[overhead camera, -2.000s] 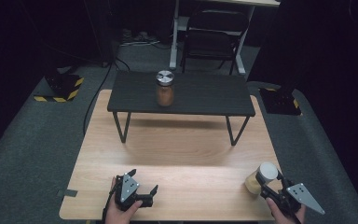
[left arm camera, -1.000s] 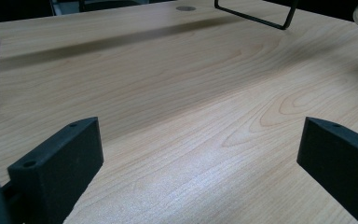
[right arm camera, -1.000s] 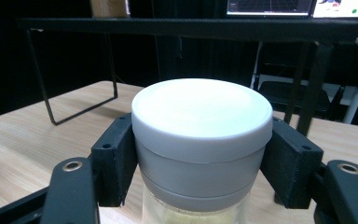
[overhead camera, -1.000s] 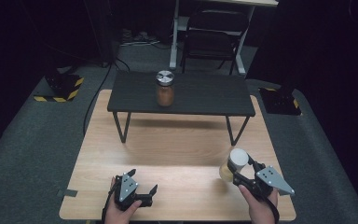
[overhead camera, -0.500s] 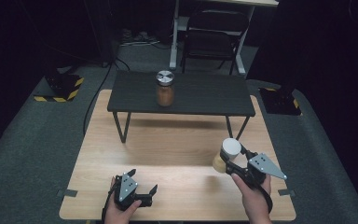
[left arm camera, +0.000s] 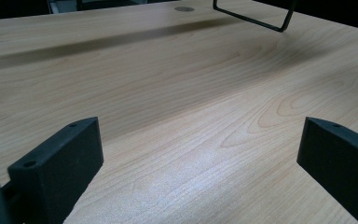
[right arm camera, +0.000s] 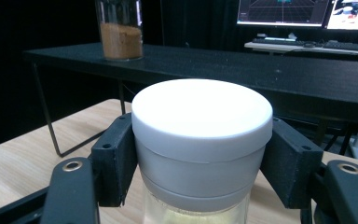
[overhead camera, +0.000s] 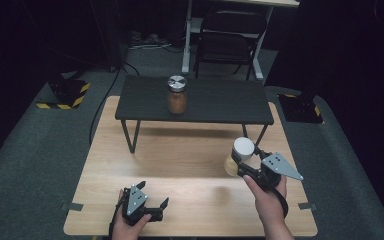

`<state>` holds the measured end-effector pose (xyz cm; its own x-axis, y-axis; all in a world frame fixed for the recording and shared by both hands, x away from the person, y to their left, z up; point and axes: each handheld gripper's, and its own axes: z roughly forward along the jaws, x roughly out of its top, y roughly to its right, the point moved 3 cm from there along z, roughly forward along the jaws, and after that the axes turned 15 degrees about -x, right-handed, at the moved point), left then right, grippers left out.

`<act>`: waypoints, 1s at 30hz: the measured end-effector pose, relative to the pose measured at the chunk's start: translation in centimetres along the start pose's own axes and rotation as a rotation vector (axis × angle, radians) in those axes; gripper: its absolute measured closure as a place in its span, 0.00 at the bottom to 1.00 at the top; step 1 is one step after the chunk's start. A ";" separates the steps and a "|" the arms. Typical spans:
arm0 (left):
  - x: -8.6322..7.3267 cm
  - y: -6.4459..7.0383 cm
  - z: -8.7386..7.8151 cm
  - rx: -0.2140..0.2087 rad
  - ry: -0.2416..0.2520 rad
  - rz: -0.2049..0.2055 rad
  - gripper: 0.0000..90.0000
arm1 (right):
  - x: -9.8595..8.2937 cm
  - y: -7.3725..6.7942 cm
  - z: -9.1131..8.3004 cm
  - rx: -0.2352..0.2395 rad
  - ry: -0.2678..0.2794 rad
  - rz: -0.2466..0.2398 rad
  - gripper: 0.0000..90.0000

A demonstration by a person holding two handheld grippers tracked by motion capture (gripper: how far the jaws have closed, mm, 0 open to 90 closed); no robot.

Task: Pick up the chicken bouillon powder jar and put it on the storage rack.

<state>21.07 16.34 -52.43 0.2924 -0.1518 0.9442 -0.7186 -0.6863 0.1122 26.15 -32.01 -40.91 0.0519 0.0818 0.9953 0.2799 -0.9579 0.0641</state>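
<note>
Gripping a white-lidded jar (overhead camera: 240,156) at right of centre in the high view, above the wooden table (overhead camera: 180,155), with the right gripper (overhead camera: 250,167) clamping both jaws on the sides of the white lid (right arm camera: 200,121) rather than on the glass below. Looking, in the right gripper view, like a clear glass body with a pale yellowish filling just under the cap. Probably handling as rigid, fairly weighty for its size, breakable if dropped, and smooth enough to slip. Holding by the lid seeming workable only while the cap is screwed tight; taking it lower, on the glass shoulder, likely being safer against twisting or the lid coming loose. Resting low at lower left of the high view, the left gripper (overhead camera: 147,209) keeping its jaws spread wide and empty, bare wood between them in the left gripper view. Standing at upper centre, a second jar (overhead camera: 177,94) with a metal lid and brown powder, on the black shelf (overhead camera: 220,102), well apart from the carried jar.
</note>
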 end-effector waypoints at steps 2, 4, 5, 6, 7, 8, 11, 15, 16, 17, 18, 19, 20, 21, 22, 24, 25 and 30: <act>0.0 0.0 0.0 0.001 0.000 -0.001 0.00 | 0.3 -0.1 0.2 -0.004 -0.001 0.005 0.38; 0.0 0.0 0.0 0.000 0.000 0.000 0.00 | 0.7 -0.2 0.5 -0.007 0.002 0.009 0.38; 0.0 0.0 0.0 -0.001 0.001 0.000 0.00 | 0.8 -0.2 0.5 -0.008 0.003 0.011 0.38; 0.0 0.0 0.0 -0.001 0.001 0.000 0.00 | 1.0 -0.2 0.7 -0.009 0.007 0.016 0.38; 0.0 0.0 0.0 -0.001 0.001 0.000 0.00 | 1.2 -0.2 0.8 -0.009 0.010 0.016 0.38; 0.0 0.0 0.0 -0.002 0.001 0.000 0.00 | 1.4 -0.2 0.9 -0.011 0.011 0.018 0.38; 0.0 -0.1 0.0 -0.003 0.003 -0.003 0.00 | 2.0 -0.3 1.1 -0.015 0.018 0.011 0.38; -0.1 -0.1 -0.1 -0.005 0.005 -0.005 0.00 | 2.8 -0.4 1.6 -0.013 0.027 0.016 0.38; -0.1 -0.1 -0.1 -0.005 0.006 -0.006 0.00 | 3.0 -0.5 1.6 -0.015 0.030 0.014 0.38; -0.1 -0.1 -0.1 -0.005 0.006 -0.006 0.00 | 3.3 -0.5 1.8 -0.015 0.033 0.014 0.38; -0.1 -0.1 -0.1 -0.006 0.008 -0.008 0.00 | 3.4 -0.6 1.8 -0.015 0.033 0.016 0.38; -0.1 -0.2 -0.1 -0.006 0.009 -0.009 0.00 | 3.7 -0.7 1.9 -0.018 0.031 0.015 0.38; -0.1 -0.2 -0.1 -0.006 0.010 -0.011 0.00 | 3.9 -0.7 2.0 -0.022 0.031 0.015 0.38; -0.1 -0.2 -0.1 -0.006 0.010 -0.011 0.00 | 4.1 -0.8 2.1 -0.025 0.030 0.015 0.38; -0.1 -0.2 -0.2 -0.007 0.011 -0.012 0.00 | 4.3 -0.9 2.2 -0.025 0.031 0.015 0.38; -0.1 -0.3 -0.2 -0.007 0.012 -0.015 0.00 | 4.8 -0.9 2.4 -0.025 0.032 0.021 0.38; -0.1 -0.3 -0.3 -0.007 0.012 -0.016 0.00 | 5.1 -1.0 2.5 -0.026 0.034 0.018 0.38; -0.2 -0.4 -0.4 -0.009 0.018 -0.020 0.00 | 6.3 -1.5 3.1 -0.025 0.042 0.030 0.38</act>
<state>21.05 16.88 -52.59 0.2957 -0.1255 0.9470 -0.7183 -0.6828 0.1338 29.04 -29.25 -34.96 0.0198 0.0418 0.9989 0.2545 -0.9664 0.0354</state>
